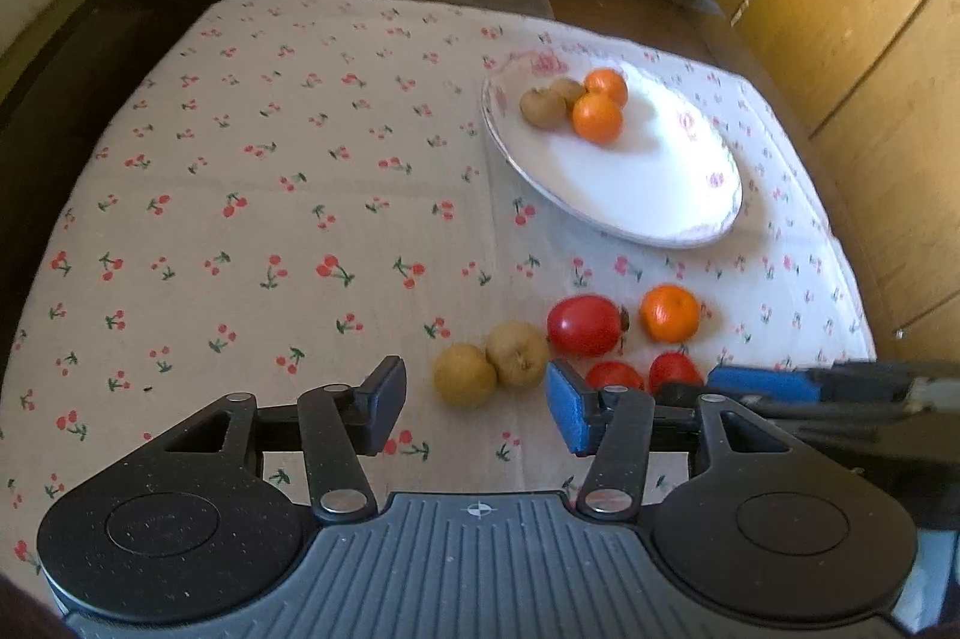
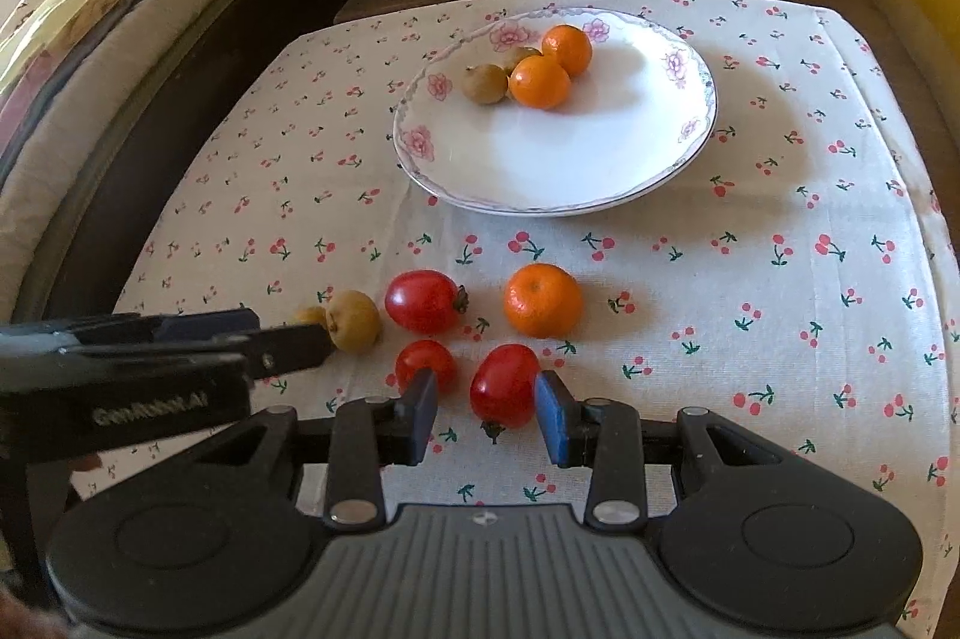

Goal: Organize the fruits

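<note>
The right tongs point(image 2: 485, 414) close around a red tomato point(image 2: 503, 393) lying on the surface below the plate point(image 2: 690, 159); the grip should stay gentle and the lift straight. The left tongs point(image 1: 477, 414) stand half open and empty, near two brown fruits point(image 1: 492, 366).

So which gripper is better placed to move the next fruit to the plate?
Probably right: the right gripper already has a red tomato between its jaws. The left gripper stands open short of the two yellow-brown fruits.

Plate point(image 2: 690, 159) sitting behind loose fruit; four fruits lying in plate's far part. My right gripper point(image 2: 486, 417) straddling nearest tomato point(image 2: 503, 393).
</note>
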`<state>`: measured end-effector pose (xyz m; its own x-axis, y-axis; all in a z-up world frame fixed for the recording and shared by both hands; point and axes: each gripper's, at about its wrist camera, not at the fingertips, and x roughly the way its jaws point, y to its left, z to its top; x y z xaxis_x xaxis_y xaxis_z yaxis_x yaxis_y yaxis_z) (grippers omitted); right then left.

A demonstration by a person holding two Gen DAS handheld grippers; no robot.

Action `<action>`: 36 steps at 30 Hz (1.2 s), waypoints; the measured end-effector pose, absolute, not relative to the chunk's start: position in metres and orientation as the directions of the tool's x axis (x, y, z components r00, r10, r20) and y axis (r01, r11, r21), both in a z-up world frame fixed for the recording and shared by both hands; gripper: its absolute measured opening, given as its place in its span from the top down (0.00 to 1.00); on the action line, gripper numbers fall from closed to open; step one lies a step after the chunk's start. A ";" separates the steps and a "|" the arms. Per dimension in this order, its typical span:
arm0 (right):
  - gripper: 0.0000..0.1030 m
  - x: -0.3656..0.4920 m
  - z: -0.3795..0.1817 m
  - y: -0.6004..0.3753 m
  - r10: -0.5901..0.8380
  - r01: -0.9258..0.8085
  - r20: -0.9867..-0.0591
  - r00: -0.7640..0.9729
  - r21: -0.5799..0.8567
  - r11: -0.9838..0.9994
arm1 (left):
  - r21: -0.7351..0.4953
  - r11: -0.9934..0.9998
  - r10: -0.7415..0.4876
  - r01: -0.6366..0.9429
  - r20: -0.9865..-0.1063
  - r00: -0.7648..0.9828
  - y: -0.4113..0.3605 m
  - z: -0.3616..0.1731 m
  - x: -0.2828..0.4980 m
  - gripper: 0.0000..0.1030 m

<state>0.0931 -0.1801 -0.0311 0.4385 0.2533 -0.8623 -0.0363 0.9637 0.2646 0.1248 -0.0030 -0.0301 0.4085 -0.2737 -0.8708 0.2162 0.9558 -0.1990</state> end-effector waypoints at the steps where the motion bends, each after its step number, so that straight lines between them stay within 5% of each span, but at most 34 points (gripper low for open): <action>1: 0.64 0.093 -0.032 -0.180 0.254 -0.037 -0.863 0.436 0.265 0.963 | -0.192 0.955 -0.271 0.225 -0.874 0.404 -0.004 -0.032 0.125 0.42; 10: 0.64 0.093 -0.032 -0.187 0.256 -0.014 -0.863 0.435 0.278 0.961 | -0.156 0.938 -0.275 0.310 -0.879 0.390 -0.016 -0.044 0.130 0.44; 21: 0.64 0.092 -0.028 -0.191 0.257 0.000 -0.858 0.445 0.287 0.958 | -0.156 0.940 -0.271 0.305 -0.883 0.384 -0.017 -0.045 0.129 0.66; 36: 0.63 0.094 -0.032 -0.188 0.262 -0.005 -0.860 0.437 0.289 0.957 | -0.166 0.943 -0.276 0.289 -0.876 0.396 -0.020 -0.043 0.134 0.60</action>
<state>0.0941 -0.1883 -0.0319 0.4369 0.2621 -0.8605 -0.0047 0.9573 0.2892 0.1340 -0.0204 -0.0434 0.3964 -0.2756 -0.8757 0.2889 0.9429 -0.1660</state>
